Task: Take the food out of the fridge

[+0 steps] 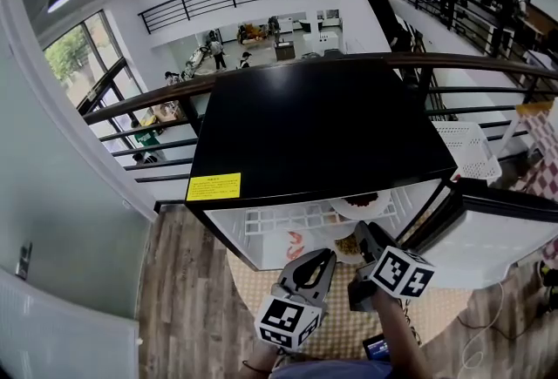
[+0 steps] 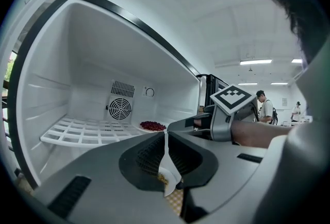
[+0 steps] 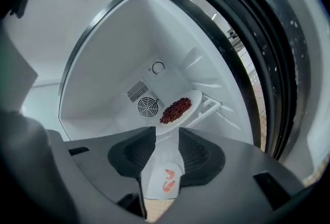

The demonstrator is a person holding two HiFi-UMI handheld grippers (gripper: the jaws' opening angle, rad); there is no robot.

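Fingers of the right gripper (image 3: 166,131) stood open, empty, at the mouth of the black-topped white fridge (image 1: 314,129), the round white plate of dark red food (image 3: 175,109) lay straight ahead on that fridge's upper shelf, and the left gripper (image 2: 165,134), farther off, had its fingers closed.

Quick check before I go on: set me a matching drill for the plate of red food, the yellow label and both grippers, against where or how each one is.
Things:
1. plate of red food
2. yellow label
3. left gripper
4. right gripper

Places or states:
A. jaws apart
B. on the black top of the fridge
C. jaws shut
D. on the white wire shelf inside the fridge

Pairs: 1-D, 2-B, 3-C, 4-A.
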